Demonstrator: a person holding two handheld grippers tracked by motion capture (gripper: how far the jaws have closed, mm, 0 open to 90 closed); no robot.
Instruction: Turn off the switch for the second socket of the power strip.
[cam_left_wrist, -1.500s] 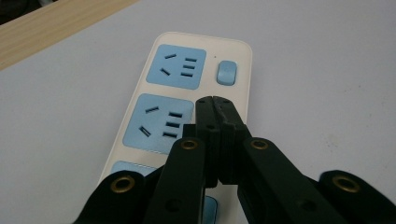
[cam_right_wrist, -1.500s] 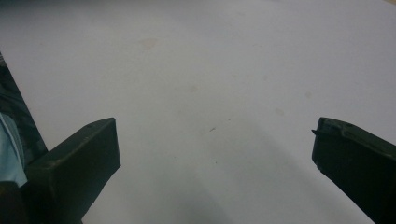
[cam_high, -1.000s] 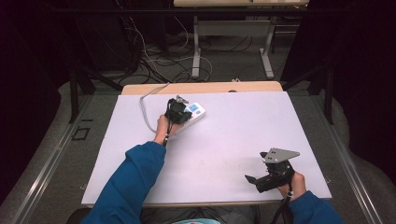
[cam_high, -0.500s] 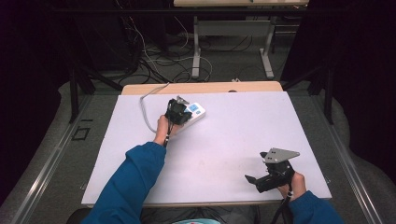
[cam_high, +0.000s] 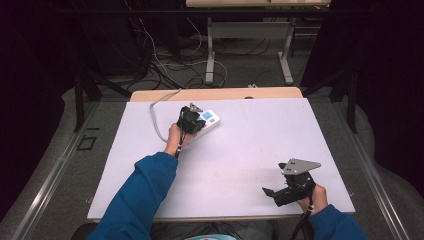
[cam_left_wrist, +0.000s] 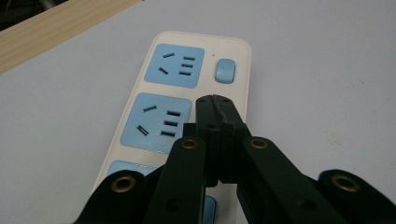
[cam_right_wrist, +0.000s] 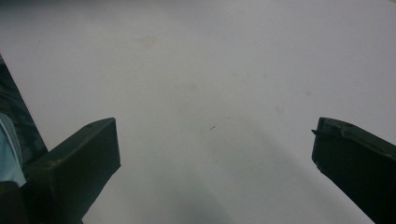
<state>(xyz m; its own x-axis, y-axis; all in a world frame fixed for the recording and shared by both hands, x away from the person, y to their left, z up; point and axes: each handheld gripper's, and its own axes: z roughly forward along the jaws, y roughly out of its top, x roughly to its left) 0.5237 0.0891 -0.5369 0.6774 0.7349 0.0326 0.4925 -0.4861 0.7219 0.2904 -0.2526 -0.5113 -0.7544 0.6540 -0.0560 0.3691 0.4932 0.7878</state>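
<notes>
The power strip (cam_high: 206, 121) lies flat near the far left part of the white table (cam_high: 250, 150), a little way in from the far edge, where a strip of bare wood (cam_high: 215, 94) shows beyond the white top. It is white with pale blue socket panels, and its grey cord (cam_high: 156, 117) leaves the far end and curves round to the left across the table. In the left gripper view the power strip (cam_left_wrist: 187, 93) runs away from the camera, with a full socket panel at its far end, a small blue switch (cam_left_wrist: 225, 70) just to the right of that panel, a second panel nearer, and the edge of a third mostly hidden behind the jaws.

The left gripper (cam_high: 189, 120) sits over the near half of the strip, held by a hand with a blue sleeve (cam_high: 145, 195) behind it. In its own view the left gripper (cam_left_wrist: 214, 100) has its two jaws pressed together with nothing between them, their joined tips over the right side of the strip beside the second socket panel; whether they touch the strip I cannot tell.

The right gripper (cam_high: 272, 192) rests low near the front right corner of the table, well apart from the strip, with a grey three-cornered plate on top. In its view the right gripper (cam_right_wrist: 212, 149) has its jaws spread wide over bare white tabletop, holding nothing
</notes>
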